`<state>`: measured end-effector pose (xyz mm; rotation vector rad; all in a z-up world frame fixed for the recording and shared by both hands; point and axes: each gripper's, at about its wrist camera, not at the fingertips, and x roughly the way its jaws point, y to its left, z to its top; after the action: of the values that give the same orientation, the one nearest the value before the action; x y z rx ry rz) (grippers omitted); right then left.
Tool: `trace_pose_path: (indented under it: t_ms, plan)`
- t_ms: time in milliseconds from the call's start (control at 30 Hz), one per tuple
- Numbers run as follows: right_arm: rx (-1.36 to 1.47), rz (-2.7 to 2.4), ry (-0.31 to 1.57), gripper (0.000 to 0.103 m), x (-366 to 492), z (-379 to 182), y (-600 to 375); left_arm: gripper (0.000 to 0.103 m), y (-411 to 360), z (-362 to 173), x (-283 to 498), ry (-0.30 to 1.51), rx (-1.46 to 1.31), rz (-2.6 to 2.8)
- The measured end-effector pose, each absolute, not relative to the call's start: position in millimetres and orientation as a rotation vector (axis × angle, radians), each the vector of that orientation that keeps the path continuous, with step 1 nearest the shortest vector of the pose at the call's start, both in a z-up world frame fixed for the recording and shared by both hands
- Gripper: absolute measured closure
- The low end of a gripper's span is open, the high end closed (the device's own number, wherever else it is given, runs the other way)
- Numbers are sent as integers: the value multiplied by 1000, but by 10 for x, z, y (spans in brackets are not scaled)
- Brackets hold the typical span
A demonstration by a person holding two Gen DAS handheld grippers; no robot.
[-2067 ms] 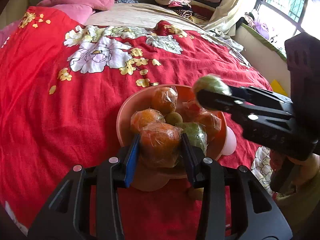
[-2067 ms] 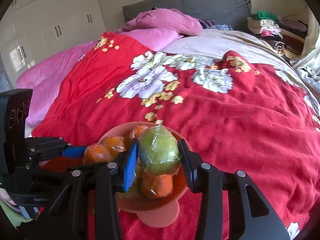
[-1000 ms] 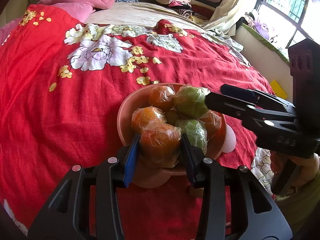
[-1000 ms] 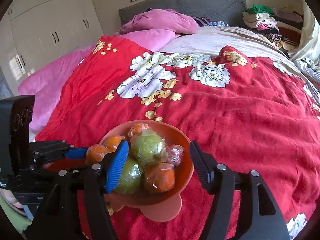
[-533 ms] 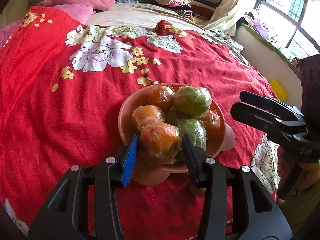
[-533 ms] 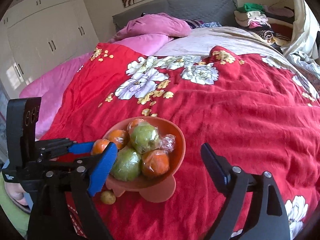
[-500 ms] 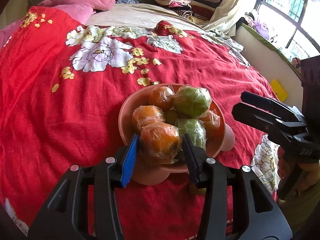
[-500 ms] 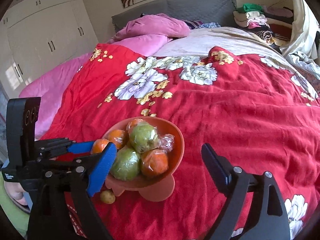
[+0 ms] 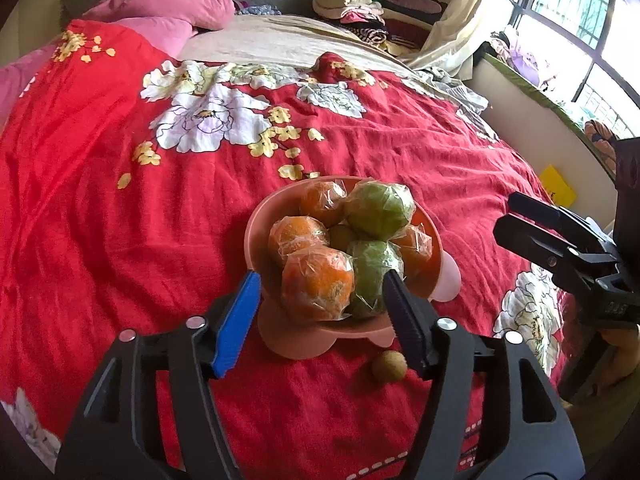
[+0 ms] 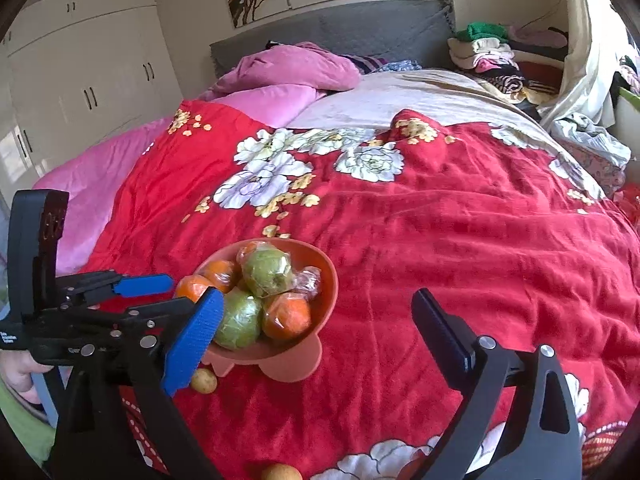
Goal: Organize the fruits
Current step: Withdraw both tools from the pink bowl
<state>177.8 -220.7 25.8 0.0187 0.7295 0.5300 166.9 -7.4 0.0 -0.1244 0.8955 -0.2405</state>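
A salmon-pink bowl [image 9: 260,220] [image 10: 326,268] stands on the red flowered bedspread, heaped with plastic-wrapped oranges and green fruits. The nearest wrapped orange [image 9: 318,284] rests in the bowl between my left gripper's [image 9: 320,280] fingers. Its jaws are opening and both pads stand clear of the fruit. A wrapped green fruit [image 9: 378,210] [image 10: 266,268] lies on top of the heap. My right gripper [image 10: 316,296] is back from the bowl, jaws opening wide with nothing held; in the left wrist view it [image 9: 506,216] sits to the right. My left gripper [image 10: 182,291] reaches in from the left.
One small brown fruit [image 9: 389,366] [image 10: 204,381] lies on the bedspread by the bowl's foot, another [image 10: 280,472] at the near edge. Pink pillows [image 10: 288,68] and folded clothes [image 10: 488,56] sit at the far end. A white wardrobe [image 10: 80,80] stands left, a window [image 9: 580,20] right.
My right gripper let go of the green fruit on top of the heap, spread wide and drew back from the bowl. My left jaws parted from the orange.
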Motion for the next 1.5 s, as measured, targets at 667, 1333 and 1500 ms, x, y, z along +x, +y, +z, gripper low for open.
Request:
trace_pose_path:
  t_ms: [667,1333,1500]
  plan:
    - [-13,470,712,4,1482,287,-2345,14,-78,137,1480,860,-132,-225]
    - [-66,463,754,4,1180,156,-2313,10,-142,131,1318,872,-121,-228]
    - [-78,458,764,4,1113,119,-2310,10,-168,119,1280,876,-114,-232]
